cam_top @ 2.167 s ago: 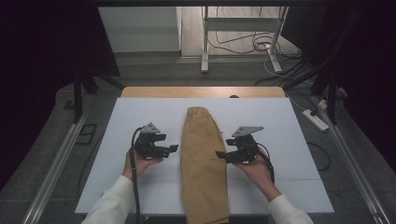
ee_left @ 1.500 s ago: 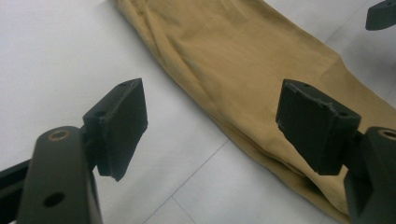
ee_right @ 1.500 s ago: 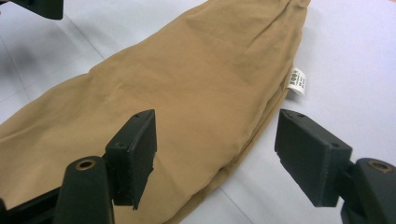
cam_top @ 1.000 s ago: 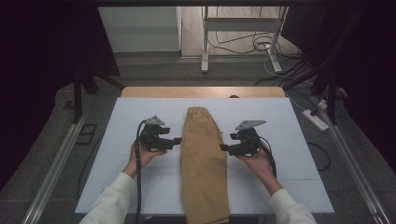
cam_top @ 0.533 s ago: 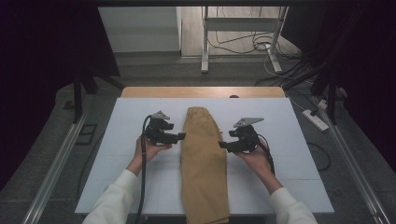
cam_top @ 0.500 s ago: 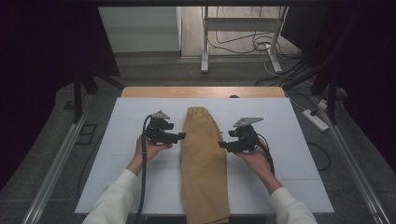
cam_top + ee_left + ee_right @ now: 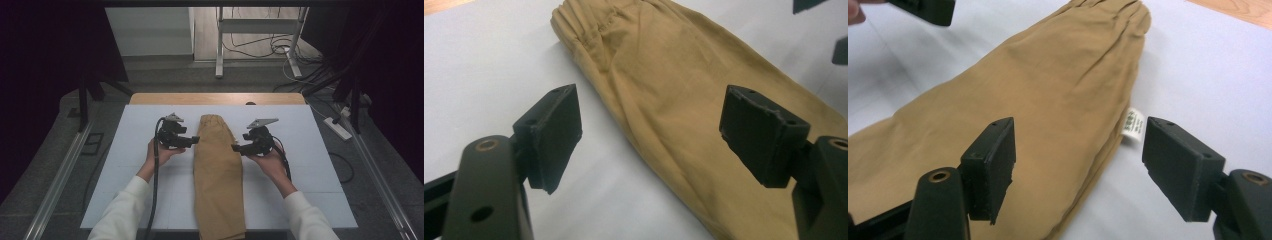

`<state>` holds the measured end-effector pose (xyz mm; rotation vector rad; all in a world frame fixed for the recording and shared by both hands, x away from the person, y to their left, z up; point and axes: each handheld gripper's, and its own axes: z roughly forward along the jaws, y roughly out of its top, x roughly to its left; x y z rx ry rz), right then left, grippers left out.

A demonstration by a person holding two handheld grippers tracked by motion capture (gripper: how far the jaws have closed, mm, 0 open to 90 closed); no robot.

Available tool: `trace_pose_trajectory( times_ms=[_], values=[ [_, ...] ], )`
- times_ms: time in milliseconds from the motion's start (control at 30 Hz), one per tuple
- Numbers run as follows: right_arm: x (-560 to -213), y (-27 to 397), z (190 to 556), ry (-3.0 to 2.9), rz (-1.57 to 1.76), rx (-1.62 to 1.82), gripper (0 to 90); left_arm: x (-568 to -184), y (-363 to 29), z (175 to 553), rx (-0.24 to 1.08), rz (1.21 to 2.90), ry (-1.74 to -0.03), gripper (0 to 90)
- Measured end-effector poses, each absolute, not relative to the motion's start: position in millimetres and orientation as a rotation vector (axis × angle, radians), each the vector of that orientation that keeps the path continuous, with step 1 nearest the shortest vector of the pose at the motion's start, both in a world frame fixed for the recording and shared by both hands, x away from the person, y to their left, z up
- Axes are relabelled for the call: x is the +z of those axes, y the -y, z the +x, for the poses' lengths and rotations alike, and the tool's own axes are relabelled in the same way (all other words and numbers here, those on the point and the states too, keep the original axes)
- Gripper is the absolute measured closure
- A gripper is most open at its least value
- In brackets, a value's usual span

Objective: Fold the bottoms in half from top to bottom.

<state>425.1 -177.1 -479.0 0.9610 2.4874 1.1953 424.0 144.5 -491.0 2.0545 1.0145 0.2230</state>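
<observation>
Folded tan trousers [image 7: 218, 175] lie lengthwise down centre of white table [image 7: 125, 150], waistband at far end, w/ left gripper [image 7: 191, 141] & right gripper [image 7: 236, 147] flanking the upper part, jaws of both spread wide, holding nothing, white label [image 7: 1134, 125] at right edge.

Folded tan trousers [image 7: 218, 175] lie lengthwise mid-table.

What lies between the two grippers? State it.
The tan trousers, folded long, lie between the left gripper and the right gripper on the white table, in the high view. Both stand open at the cloth's edges.
</observation>
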Motion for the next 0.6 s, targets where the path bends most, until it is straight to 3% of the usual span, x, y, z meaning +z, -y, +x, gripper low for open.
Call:
trace_pose_trajectory(
  times_ms=[600],
  values=[
    [-496,157,479,-2.487,1.078,1.171,30.1,-506,-141,453,0.234,2.056,-1.082,24.2]
  ],
)
